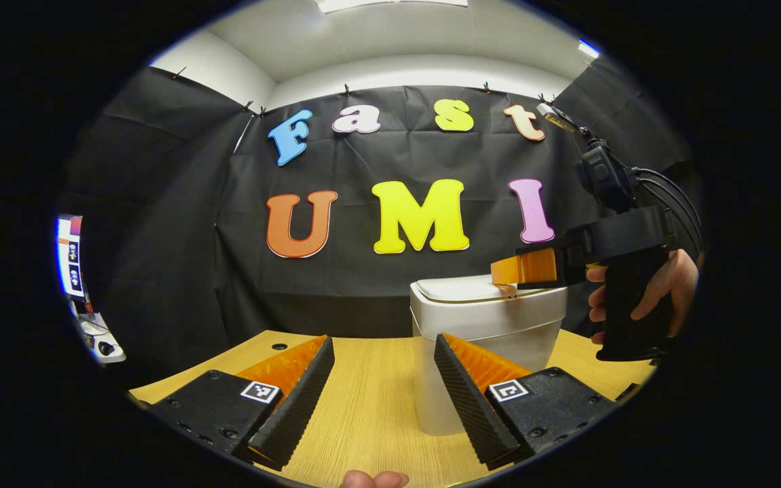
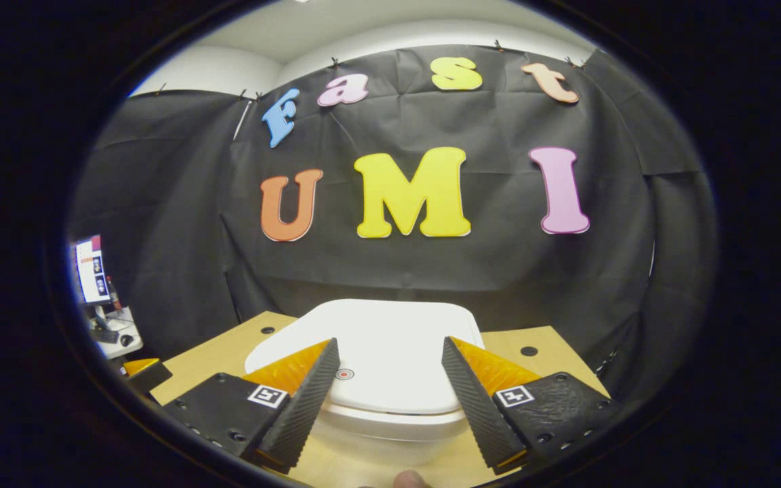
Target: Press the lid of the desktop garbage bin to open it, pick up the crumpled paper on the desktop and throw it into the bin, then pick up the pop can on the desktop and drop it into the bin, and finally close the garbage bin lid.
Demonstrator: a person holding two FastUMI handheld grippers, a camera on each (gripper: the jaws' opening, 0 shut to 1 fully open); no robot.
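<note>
A white desktop bin [image 1: 485, 332] stands on the wooden table [image 1: 363, 407], its lid [image 1: 462, 288] down. My left gripper [image 1: 382, 344] hovers open over the table in front of the bin, with nothing between its fingers. In the left gripper view a hand [image 1: 662, 285] holds my right gripper [image 1: 523, 268] with its fingers just above the lid's right side. In the right gripper view my right gripper [image 2: 389, 347] is open just over the lid [image 2: 390, 325], which has a small red dot [image 2: 344, 373] near the left finger. Whether the fingers touch the lid I cannot tell.
The black cloth wall hangs close behind the bin. A monitor [image 1: 70, 254] and a side desk with a mouse [image 1: 102, 347] are at the far left. The tabletop has small round holes [image 2: 529, 351] near its back edge. Part of my left gripper [image 2: 141, 369] shows at lower left.
</note>
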